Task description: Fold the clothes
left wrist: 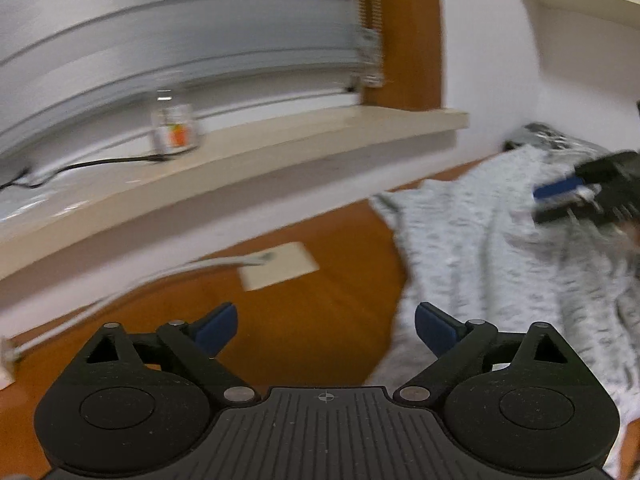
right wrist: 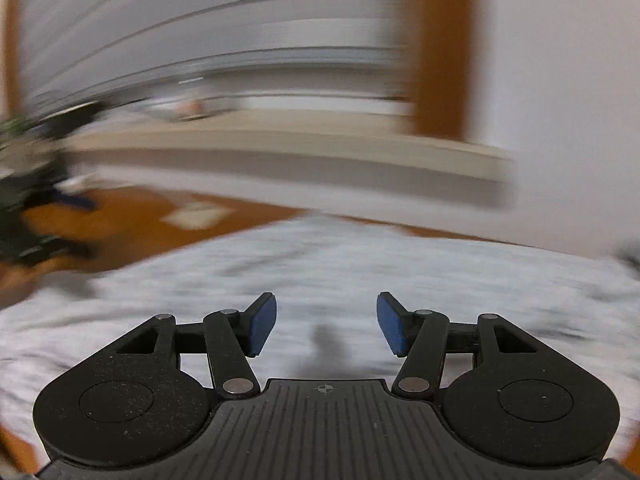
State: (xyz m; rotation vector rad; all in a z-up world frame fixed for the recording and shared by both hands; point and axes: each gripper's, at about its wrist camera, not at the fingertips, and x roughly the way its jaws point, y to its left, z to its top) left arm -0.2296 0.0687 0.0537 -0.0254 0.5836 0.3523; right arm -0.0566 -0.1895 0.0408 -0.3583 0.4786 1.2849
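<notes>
Clothes (left wrist: 500, 280) lie spread on the brown table (left wrist: 320, 320). It is one pale grey cloth with small dark flecks. In the left view it covers the right part of the table. Its edge runs down close by the right blue pad of the left gripper (left wrist: 326, 330). In the right view the same cloth fills the whole near part of the picture, right under the right gripper (right wrist: 326, 322).

Left gripper: its two blue pads are spread wide apart. Nothing is between them. Only bare table shows in the gap.

Right gripper: its blue pads are spread too, and nothing is pinched. The cloth lies below the gap, not in it. A small dark shadow sits on the cloth between the pads. In the left view this gripper shows far to the right, black with a blue pad, over the cloth. It is blurry there.

A flat white card (left wrist: 280, 266) lies on the bare table, left of the cloth and apart from it. A white cord (left wrist: 120, 288) runs along the table up to the card.

Behind the table is a white wall with a pale ledge (left wrist: 280, 140). A small jar (left wrist: 175, 128) with an orange spot stands on the ledge, and a black wire (left wrist: 100, 164) lies next to it. Grey blinds (left wrist: 180, 40) hang above.

Both pictures are blurry.
</notes>
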